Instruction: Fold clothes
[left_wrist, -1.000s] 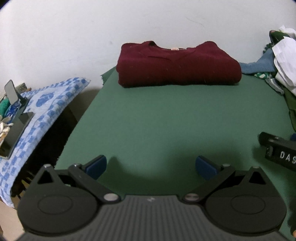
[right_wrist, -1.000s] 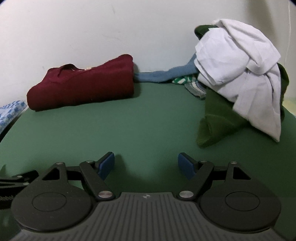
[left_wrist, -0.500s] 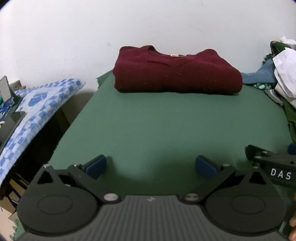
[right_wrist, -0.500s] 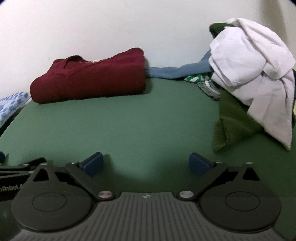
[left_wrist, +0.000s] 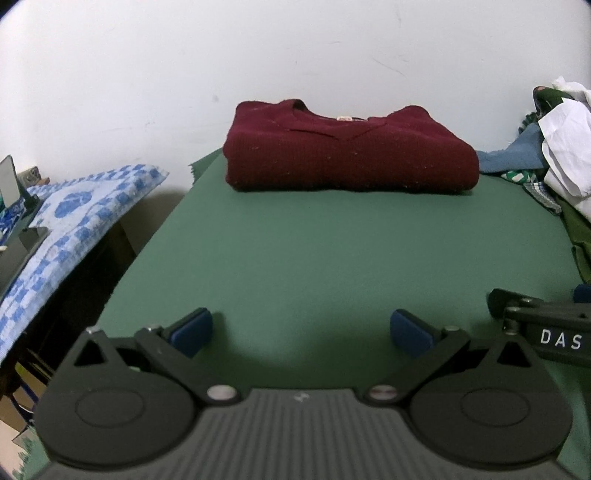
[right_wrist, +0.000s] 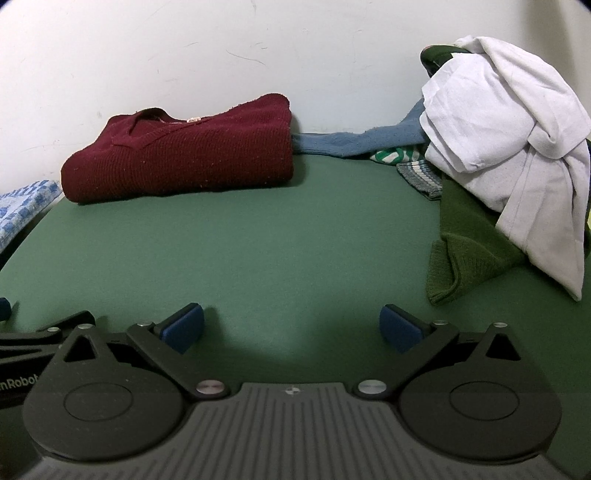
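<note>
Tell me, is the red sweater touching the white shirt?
Apart. The right wrist view shows bare green table between the red sweater and the white shirt.

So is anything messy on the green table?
Yes. The clothes pile at the right edge is a jumble: a white shirt slumps over a green sweater. The red sweater is neatly folded.

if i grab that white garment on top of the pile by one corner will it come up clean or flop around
The white garment hangs in loose folds over the pile, so it will probably drape and unfurl. It looks thin, likely light. It lies partly over the green knit, so a pull might drag that along.
</note>
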